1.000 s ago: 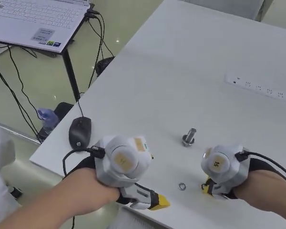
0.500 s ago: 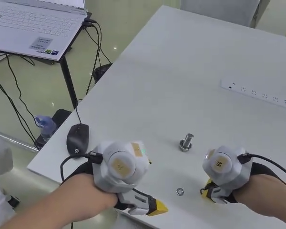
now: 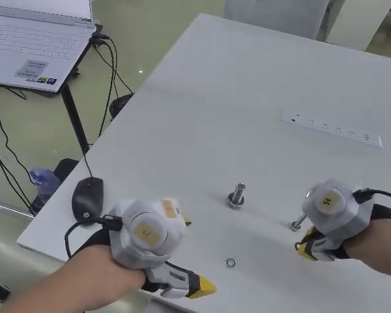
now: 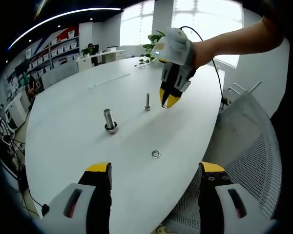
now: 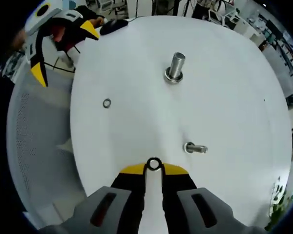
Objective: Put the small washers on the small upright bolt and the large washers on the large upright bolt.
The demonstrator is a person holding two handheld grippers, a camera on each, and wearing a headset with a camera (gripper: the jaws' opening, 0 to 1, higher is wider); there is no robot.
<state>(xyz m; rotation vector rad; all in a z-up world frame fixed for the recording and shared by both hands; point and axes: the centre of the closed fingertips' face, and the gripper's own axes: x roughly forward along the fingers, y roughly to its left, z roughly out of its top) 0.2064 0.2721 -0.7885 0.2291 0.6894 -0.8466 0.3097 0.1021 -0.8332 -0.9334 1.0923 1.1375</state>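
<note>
Right gripper nipped shut on a small washer, near small upright bolt. Left gripper wide open, empty. Loose washer on table, apart from large bolt.

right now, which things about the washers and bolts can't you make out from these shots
- Head view: the right gripper has its own body over its tips, hiding the held washer.
- Right gripper view: the tips cover part of that washer; small or large, cannot tell.
- Large bolt: rings at its foot are too small to count in every view.
- Loose washer: too small to size.
</note>
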